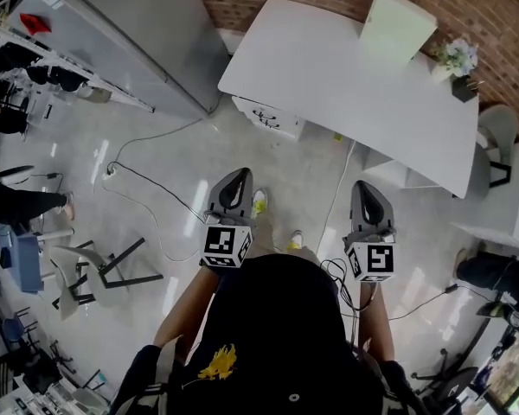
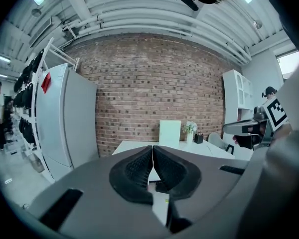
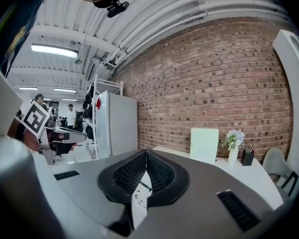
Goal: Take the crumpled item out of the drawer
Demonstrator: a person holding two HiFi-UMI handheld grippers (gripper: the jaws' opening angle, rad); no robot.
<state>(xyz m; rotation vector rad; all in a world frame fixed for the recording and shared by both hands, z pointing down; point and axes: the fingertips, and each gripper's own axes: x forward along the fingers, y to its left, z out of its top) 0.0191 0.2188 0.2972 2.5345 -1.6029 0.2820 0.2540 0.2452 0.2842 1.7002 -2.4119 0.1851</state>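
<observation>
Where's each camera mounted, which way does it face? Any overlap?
Head view: on the person's head, looking steeply down at floor and white table; shows torso, left gripper, right gripper.
Left gripper view: on the left gripper, looking along its shut, empty jaws toward the brick wall; right gripper at right edge.
Right gripper view: on the right gripper, same heading, jaws shut, empty; left gripper at left edge.
Shared: both gripper views show white table, white box, flowers.
</observation>
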